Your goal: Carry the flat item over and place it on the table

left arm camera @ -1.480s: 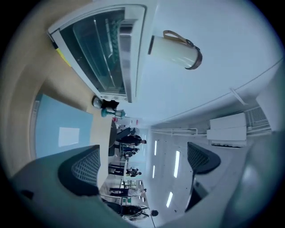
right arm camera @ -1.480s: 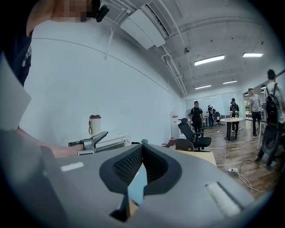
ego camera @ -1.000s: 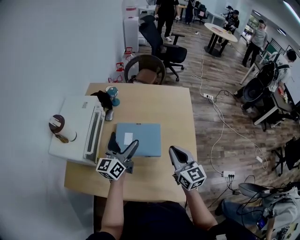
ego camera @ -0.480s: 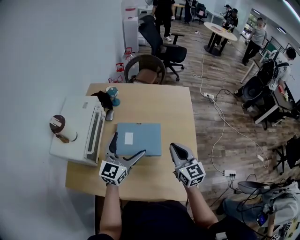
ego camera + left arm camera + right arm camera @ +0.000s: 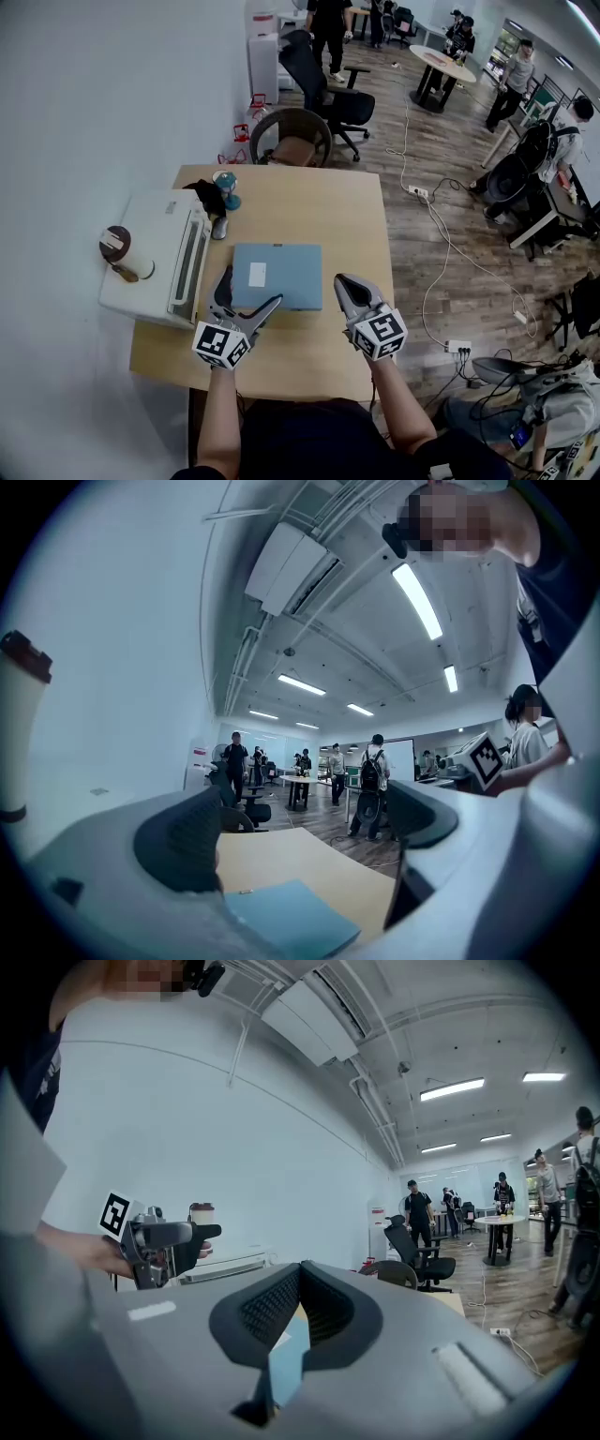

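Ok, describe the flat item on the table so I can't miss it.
On the light wooden table, beside the white printer at its left edge, a thin blue-grey rectangular slab lies flat. Unlike its neighbours, it is wide, low and carries a small white label on top.

table: light wood, matt, smooth
blue flat item: smooth, matt cover
printer: white plastic, smooth
floor: dark wood planks, slight sheen

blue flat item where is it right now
In the head view the blue flat item lies flat on the wooden table, in its near half, just right of the white printer.
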Tool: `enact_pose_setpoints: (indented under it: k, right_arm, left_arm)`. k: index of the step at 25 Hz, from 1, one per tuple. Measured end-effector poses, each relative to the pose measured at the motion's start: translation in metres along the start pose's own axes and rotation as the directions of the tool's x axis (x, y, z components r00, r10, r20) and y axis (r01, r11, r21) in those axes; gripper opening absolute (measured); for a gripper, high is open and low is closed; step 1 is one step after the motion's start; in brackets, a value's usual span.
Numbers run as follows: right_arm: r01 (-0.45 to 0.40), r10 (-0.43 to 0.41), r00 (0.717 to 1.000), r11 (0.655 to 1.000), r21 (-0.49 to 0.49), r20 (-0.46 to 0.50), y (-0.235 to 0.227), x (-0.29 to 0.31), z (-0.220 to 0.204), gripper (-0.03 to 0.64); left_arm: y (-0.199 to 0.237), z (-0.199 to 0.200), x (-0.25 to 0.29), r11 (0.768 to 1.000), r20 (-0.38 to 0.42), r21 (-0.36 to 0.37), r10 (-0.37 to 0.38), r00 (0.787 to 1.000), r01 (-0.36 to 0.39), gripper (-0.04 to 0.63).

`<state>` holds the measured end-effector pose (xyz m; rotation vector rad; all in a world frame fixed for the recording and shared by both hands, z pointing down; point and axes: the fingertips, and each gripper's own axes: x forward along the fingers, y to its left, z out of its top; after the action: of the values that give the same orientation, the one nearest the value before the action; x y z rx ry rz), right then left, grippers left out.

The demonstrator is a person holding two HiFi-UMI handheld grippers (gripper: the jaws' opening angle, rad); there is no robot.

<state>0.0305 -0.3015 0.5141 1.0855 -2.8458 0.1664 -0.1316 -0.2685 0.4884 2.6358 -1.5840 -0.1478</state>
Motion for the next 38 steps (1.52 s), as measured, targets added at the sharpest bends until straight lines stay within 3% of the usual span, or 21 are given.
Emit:
enact_pose_setpoints:
  k: [7,12,16,19,38]
  right_arm:
    - [-0.023,0.023,1.000,1.000,-0.019,0.008,0.001,0.010,0.008,-0.003]
    - [-0.034,0.034,0.999,0.999,-0.021,0.004,0.005,0.011,0.008,-0.003]
    - [-0.039,0.039,0.999,0.999,-0.028,0.006,0.007,0.013,0.008,-0.003]
    - [-0.038,0.038,0.999,0.999,-0.027,0.003,0.007,0.014,0.008,-0.003]
    - [-0.045,0.046,0.999,0.997,-0.058,0.007,0.009,0.007,0.010,0.006]
  left_arm:
    - [0.002,0.000,-0.004,1.000,-0.003,0.020,-0.004,1.000,0.005,0.446]
    - [0.001,0.005,-0.008,1.000,0.010,0.026,0.010,1.000,-0.010,0.220]
    - [-0.003,0.004,-0.007,0.999,-0.001,0.034,-0.015,1.000,0.015,0.136]
    - [-0.005,0.004,-0.008,0.999,-0.001,0.021,-0.029,1.000,0.029,0.006]
    - [-0.007,-0.003,-0.012,0.998,-0.021,-0.013,-0.054,0.998,0.054,0.006]
